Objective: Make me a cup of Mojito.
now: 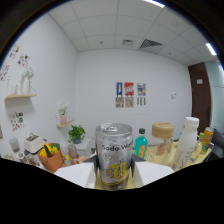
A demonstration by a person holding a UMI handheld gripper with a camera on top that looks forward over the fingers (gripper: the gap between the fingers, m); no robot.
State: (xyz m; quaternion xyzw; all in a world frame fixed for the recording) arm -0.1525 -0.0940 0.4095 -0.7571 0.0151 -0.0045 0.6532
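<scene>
A silver and yellow can labelled Soda Water point(114, 150) stands upright between my two white fingers point(75, 175), filling the space just ahead of the camera. My gripper point(114, 174) is shut on the can, with a finger pressed against each of its sides. The can's top with its pull tab is closed. The lower parts of the fingers and the can's base are hidden in darkness.
Beyond the can are a green bottle point(140, 145), a brown wooden object point(162, 132), a tall white bottle point(186, 140) and a yellow can point(206, 140). On the other side are an orange pot point(50, 159), a small green plant point(76, 133) and a white device point(32, 144).
</scene>
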